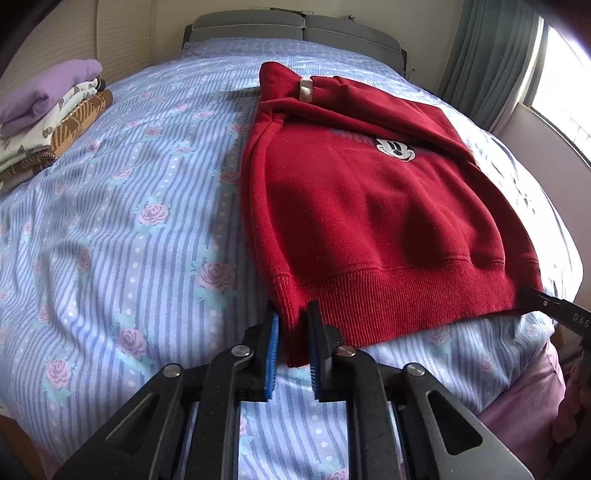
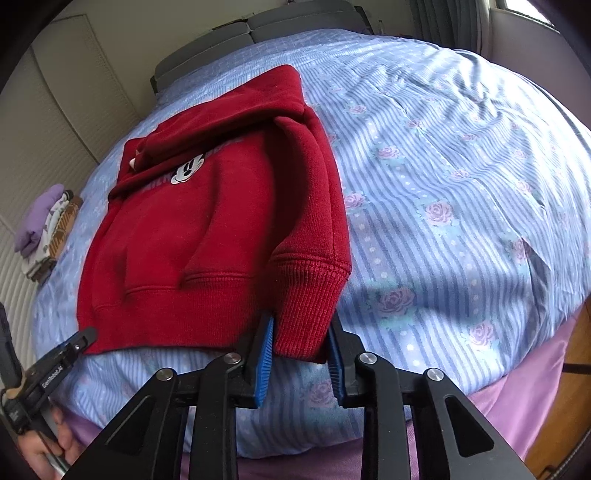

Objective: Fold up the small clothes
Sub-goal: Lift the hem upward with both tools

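A red hoodie [image 1: 369, 199] with a Mickey Mouse patch lies on the bed, sleeves folded in, hood at the far end. It also shows in the right wrist view [image 2: 207, 229]. My left gripper [image 1: 293, 325] has its jaws around the hem's near left corner, with the blue pads [image 1: 272, 339] close on the fabric. My right gripper [image 2: 301, 332] has its jaws around the hem's right corner and the folded cuff, wider apart. Each gripper shows at the edge of the other's view: the right [image 1: 550, 304], the left [image 2: 79, 341].
The bed [image 1: 129, 221] has a blue striped sheet with roses and a grey headboard [image 1: 295, 31]. A stack of folded clothes [image 1: 48, 114] sits at the far left. A window with curtains [image 1: 480, 62] is at the right. A pink underlayer [image 2: 517, 398] hangs at the bed's near edge.
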A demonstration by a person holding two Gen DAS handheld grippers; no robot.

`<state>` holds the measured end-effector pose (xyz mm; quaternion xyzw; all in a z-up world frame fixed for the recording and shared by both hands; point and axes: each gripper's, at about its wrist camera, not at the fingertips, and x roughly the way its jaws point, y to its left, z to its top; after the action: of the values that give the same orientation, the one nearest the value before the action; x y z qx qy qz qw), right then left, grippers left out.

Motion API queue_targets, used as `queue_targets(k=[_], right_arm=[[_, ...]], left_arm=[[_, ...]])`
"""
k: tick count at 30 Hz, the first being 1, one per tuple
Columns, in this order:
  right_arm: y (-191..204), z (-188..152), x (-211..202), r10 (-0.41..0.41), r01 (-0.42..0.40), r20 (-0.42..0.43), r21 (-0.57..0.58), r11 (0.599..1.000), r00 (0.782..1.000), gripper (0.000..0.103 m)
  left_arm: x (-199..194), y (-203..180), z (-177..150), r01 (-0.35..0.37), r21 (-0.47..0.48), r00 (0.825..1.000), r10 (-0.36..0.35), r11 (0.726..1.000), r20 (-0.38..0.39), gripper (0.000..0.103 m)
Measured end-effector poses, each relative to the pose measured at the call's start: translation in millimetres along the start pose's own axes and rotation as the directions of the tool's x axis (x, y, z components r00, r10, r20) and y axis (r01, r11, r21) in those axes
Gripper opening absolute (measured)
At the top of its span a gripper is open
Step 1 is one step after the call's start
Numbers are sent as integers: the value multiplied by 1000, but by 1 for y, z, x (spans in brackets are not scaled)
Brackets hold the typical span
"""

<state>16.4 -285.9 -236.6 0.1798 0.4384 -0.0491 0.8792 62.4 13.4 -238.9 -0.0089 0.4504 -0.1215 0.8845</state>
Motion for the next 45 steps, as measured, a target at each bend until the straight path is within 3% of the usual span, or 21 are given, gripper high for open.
queue_targets(k=[15,27,45], right_arm=[[-3,2,-17,39,-39,52,5,999,998,16],[-2,-11,-40,78,-78,68,-5,997,995,15],[-11,-24,-57,103,-104,65,9,995,993,14]], left_arm=[[-14,3,-2,34,-6,999,-34,999,13,8],[-40,6,-17,-2,18,999,1,1000,37,7],[-55,7,-21,0,40,999,-2,999,48,7]])
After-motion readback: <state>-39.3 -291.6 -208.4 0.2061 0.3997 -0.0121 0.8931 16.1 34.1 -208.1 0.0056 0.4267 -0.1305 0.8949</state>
